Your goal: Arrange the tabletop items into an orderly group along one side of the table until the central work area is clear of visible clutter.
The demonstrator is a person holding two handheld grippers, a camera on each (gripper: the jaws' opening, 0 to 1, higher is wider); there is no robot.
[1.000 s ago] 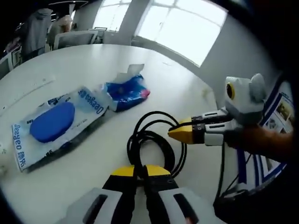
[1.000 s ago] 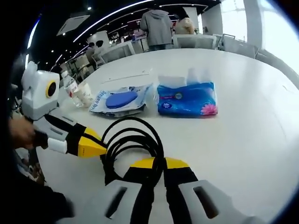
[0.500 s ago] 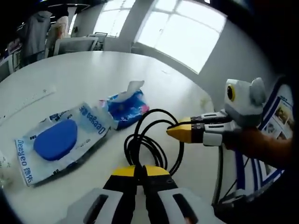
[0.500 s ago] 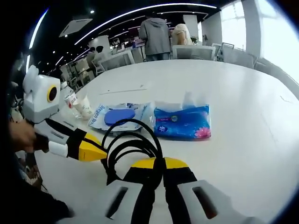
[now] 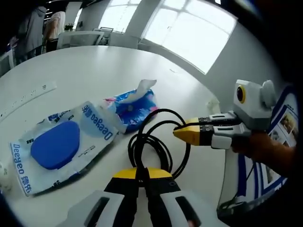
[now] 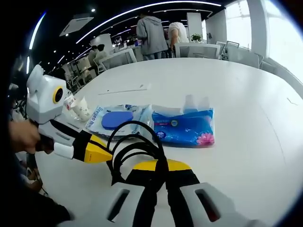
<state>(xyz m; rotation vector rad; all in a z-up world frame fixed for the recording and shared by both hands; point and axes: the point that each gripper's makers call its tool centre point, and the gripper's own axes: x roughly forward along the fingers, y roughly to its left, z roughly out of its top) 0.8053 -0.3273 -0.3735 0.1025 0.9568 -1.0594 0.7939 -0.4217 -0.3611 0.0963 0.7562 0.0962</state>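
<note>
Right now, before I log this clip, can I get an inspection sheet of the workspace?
Surface: white round table.
Job's things: black cable coil; blue tissue pack; wet-wipe pack with blue lid, beside the tissues.
Clutter: small bottle and crumpled wrapper at the table edge; paper strip.
Grippers: left gripper and right gripper, both jaws shut on the cable coil.
Cables: the coil only.
Surroundings: chairs, people standing, windows.

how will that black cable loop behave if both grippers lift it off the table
The black cable will probably sag and flop, since its coils lie loose and uneven. It looks light, held by thin strands in the left gripper and right gripper. The unbound loops may spread or snag the blue tissue pack beside them.
</note>
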